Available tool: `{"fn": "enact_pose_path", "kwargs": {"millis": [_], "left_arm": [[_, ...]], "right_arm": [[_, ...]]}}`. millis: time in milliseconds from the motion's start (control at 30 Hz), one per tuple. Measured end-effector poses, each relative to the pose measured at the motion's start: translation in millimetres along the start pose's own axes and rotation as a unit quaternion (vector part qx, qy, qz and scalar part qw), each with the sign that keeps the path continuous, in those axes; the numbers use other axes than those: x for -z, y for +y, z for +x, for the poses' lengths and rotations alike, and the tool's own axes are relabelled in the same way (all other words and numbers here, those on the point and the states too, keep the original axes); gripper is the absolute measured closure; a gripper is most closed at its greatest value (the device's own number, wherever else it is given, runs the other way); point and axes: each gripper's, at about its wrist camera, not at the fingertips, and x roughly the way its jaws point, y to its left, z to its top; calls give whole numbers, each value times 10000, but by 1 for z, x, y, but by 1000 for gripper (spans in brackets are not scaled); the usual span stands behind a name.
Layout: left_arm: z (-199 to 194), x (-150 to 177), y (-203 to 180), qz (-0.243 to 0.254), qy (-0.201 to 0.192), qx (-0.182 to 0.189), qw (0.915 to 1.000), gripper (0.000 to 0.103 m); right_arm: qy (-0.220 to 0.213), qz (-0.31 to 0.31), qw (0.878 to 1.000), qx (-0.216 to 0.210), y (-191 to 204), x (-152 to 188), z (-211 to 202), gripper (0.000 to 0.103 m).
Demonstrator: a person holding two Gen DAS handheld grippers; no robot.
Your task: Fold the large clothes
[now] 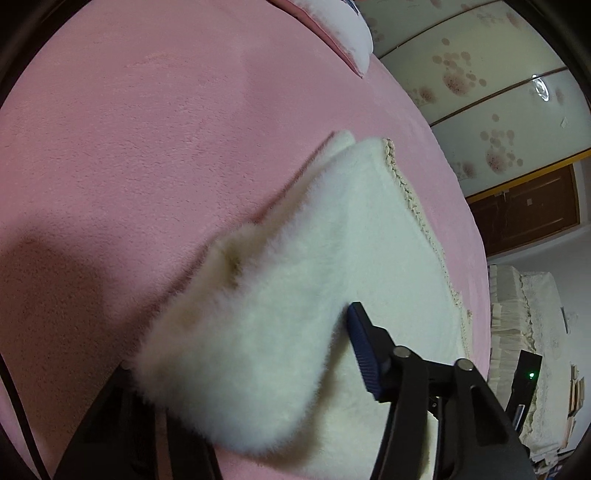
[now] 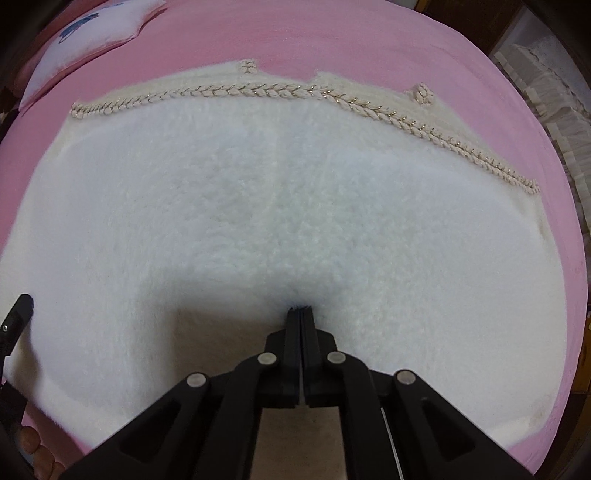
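A large white fluffy garment [image 2: 295, 206] lies spread flat on the pink bed cover [image 2: 332, 33], with a braided trim [image 2: 295, 91] along its far edge. My right gripper [image 2: 300, 308] is shut, pointing steeply down with its tips sunk into the fur. In the left wrist view a thick fold of the same garment [image 1: 236, 325] lies between the jaws of my left gripper [image 1: 240, 336]. It hides the left finger, and the blue pad of the right finger [image 1: 364, 350] stands right beside it. Whether that pad presses on the fold is unclear. The left gripper's finger [image 2: 18, 314] also shows at the garment's left edge.
A white pillow [image 2: 85, 40] lies at the far left of the bed. A wardrobe with flowered sliding doors [image 1: 480, 92], a brown door [image 1: 524, 210] and lace-covered furniture [image 1: 524, 314] stand beyond the bed's edge. Part of a person's hand [image 2: 37, 446] shows bottom left.
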Motion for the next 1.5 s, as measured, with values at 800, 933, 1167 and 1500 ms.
{"fn": "enact_pose_path", "kwargs": {"millis": [800,933,1167,1500], "left_arm": [[-77,7,-95,917,-307,365,9946,86],[-97,21,-118,1153,-599,294,9911,88],[-123,50,-165,1402,-954,215,9853,88],[-134,122,-266,2022,-909,599,9733,89]], "right_arm": [[-426,485,9965,-531,-35,22,-13,101],[-480,272,9959,-719,-62,27,-19,101],[-430,12,9900,-1341,-96,36,-20,103],[-33,246,9480,-3172,-167,43,-4,103]]}}
